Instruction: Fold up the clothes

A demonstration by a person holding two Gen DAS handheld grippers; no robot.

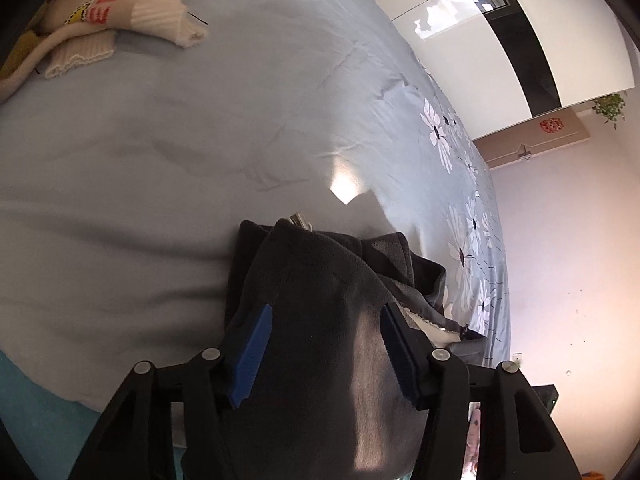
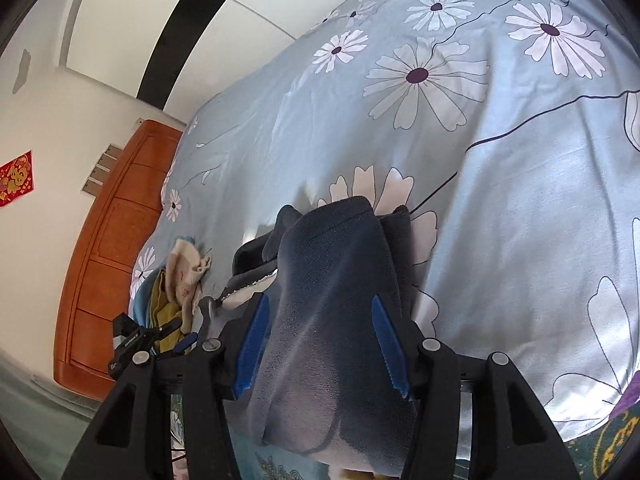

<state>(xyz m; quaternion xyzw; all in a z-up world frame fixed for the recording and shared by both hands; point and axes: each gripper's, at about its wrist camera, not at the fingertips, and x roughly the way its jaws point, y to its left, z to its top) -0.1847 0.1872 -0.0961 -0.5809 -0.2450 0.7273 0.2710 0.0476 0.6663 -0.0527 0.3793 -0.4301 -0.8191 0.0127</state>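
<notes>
Lying across the near edge of the bed (image 1: 160, 160), the dark fleece garment (image 1: 320, 300) runs between the blue pads of both tongs. The left tongs (image 1: 324, 344) stand spread, their pads beside the cloth rather than biting it; the right tongs (image 2: 320, 344) are spread likewise, fleece between them, unpinched. By my reading one fold has been laid and let go. The next move calls for fresh holds on two edges or corners of the bundle, then carrying them over evenly. A cream knitted garment (image 1: 132, 4) lies well apart on the bed, out of the way. A wooden headboard (image 2: 116, 248) stands at the far side. The garment's bunched, overlapping layers may hinder a clean grasp.
</notes>
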